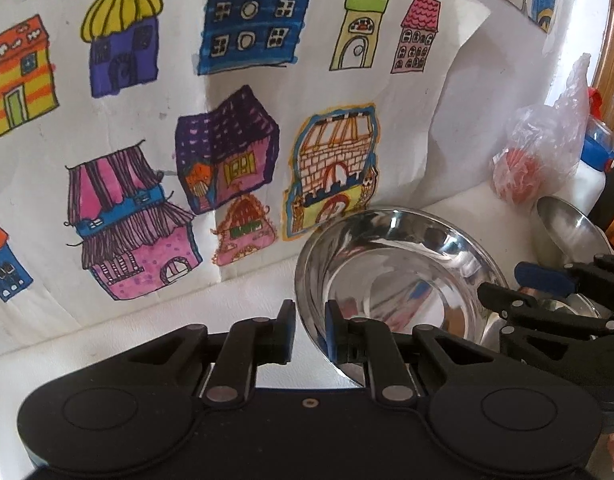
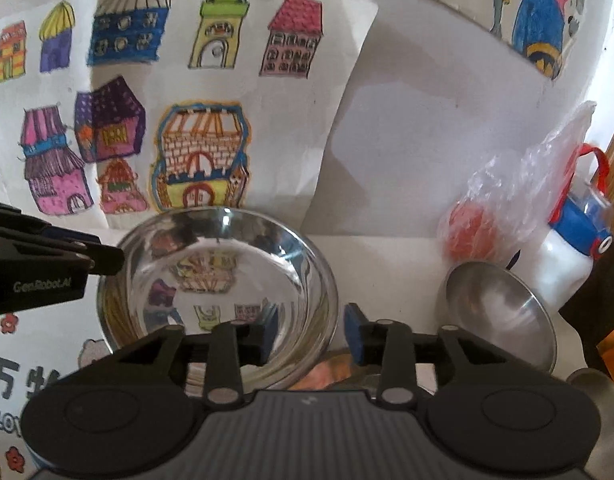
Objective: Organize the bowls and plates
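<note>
A shiny steel bowl (image 1: 395, 276) is tilted above the white table; it also shows in the right wrist view (image 2: 227, 280). My left gripper (image 1: 310, 330) is shut on the bowl's near left rim, one finger outside and one inside. My right gripper (image 2: 311, 336) straddles the bowl's right rim with a gap between its fingers; I cannot tell if it grips. The right gripper shows in the left wrist view (image 1: 547, 292) at the bowl's far side. A second, smaller steel bowl (image 2: 503, 312) stands to the right.
A wall with children's drawings of houses (image 1: 227, 120) stands close behind. A plastic bag with something red (image 2: 491, 216) and a white bottle with a blue and red cap (image 2: 575, 240) stand at the back right. A printed mat (image 2: 23, 372) lies at the left.
</note>
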Tool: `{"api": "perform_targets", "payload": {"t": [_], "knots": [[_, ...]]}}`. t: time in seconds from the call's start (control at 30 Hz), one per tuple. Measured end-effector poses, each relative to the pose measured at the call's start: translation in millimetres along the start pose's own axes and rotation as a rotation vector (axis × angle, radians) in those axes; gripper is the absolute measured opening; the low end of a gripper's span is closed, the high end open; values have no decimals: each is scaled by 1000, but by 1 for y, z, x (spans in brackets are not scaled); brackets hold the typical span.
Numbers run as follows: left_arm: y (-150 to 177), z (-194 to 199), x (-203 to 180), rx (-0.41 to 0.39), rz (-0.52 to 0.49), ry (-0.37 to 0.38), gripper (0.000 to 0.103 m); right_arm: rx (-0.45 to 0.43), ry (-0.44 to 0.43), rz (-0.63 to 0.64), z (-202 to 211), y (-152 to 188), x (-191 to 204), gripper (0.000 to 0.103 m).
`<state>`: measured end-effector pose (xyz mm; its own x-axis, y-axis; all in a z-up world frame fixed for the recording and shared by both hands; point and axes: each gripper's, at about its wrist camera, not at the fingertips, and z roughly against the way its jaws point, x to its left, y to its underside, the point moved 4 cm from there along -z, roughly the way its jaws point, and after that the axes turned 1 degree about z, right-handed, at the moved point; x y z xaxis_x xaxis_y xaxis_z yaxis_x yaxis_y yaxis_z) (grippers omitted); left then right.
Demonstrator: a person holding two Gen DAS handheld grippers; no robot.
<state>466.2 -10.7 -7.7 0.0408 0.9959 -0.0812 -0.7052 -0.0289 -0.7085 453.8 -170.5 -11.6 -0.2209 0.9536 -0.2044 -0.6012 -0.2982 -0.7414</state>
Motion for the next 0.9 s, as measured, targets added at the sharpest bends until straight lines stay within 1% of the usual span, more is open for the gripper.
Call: {"api": "perform_targets", "payload": {"t": [0.03,0.07,0.13,0.17,0.2,0.23,0.27,0.3,0.33,0.37,0.4,0.53,0.6,0.77,0.9], "knots": [[0,2,1,-2,5,0,19,-9,-5,-4,3,-1,-1,53],[0,4,3,-9,13,3,19,-18,-8,-10,7,-1,-2,55],[0,10,5,-22,25,2,24,-38,-10,-23,16,-1,-5,63],[0,14,6,-27,30,2,32,-48,-9,-31,21,-2,-6,65],[0,18,7,-37,35,4,37,-60,-7,-40,26,-2,-8,69],[0,23,9,-50,41,5,40,-74,-9,-48,32,-3,-10,74],[-1,28,9,-61,45,4,47,-90,-9,-57,38,-3,-12,77],[-1,34,11,-75,49,5,56,-106,-5,-65,46,-3,-14,84],[-1,41,11,-93,53,6,61,-125,1,-73,54,-3,-16,89],[-1,47,12,-109,56,6,68,-143,6,-78,63,-2,-19,91],[0,53,12,-125,58,5,72,-160,9,-83,73,-1,-22,93],[3,80,9,-168,61,28,81,-203,13,-99,108,4,-34,100],[5,93,6,-190,61,39,87,-223,25,-104,127,9,-41,101],[16,126,-10,-244,49,84,97,-226,41,-132,166,28,-57,103],[27,147,-32,-269,1,106,100,-200,47,-176,189,47,-72,103]]}}
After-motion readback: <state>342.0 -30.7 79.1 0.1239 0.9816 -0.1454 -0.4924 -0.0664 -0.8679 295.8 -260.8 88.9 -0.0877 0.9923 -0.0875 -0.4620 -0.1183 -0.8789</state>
